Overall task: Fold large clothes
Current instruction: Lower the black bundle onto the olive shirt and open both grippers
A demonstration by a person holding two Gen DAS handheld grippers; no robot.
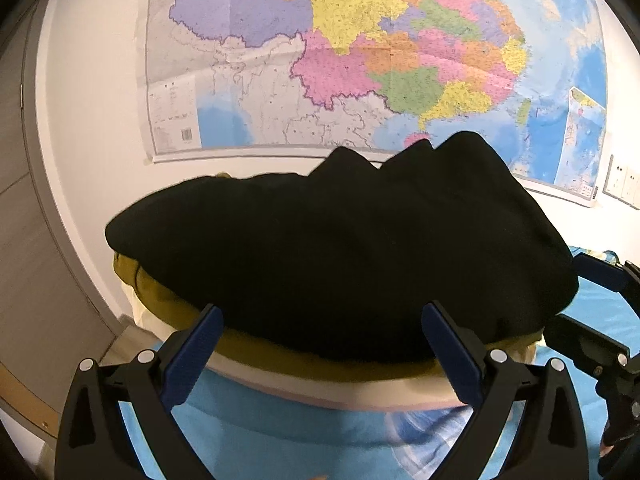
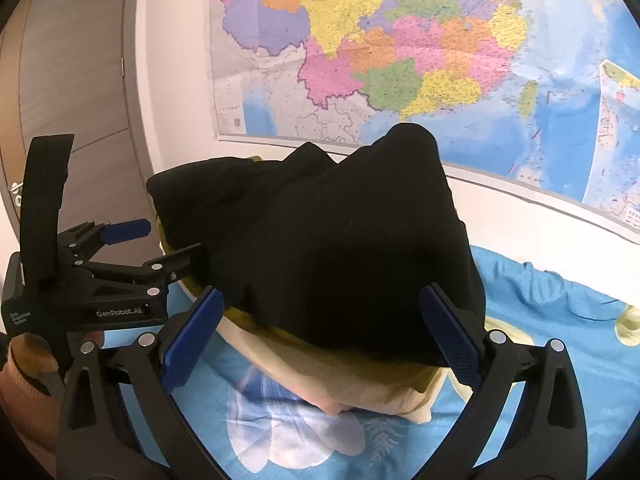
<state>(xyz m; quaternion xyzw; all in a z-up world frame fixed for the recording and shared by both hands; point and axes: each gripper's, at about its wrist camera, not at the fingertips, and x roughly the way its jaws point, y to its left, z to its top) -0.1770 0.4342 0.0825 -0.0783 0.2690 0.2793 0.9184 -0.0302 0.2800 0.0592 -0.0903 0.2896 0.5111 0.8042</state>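
Left wrist view showed the left tongs (image 1: 320, 344) spread wide and empty, like the right tongs (image 2: 322, 334). At 12 o'clock the folded black garment (image 1: 340, 248) topped a stack (yellow beneath) on the bed (image 2: 540, 320); nudging it could topple it.

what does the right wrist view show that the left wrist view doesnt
Only the right wrist view shows the whole left gripper, open beside the pile, the door handle and a white leaf print on the blue sheet. Only the left wrist view shows the wall sockets and the map's barcode corner. Both share the folded black garment on the mustard and cream pile, the wall map, and open jaws with nothing between the pads.
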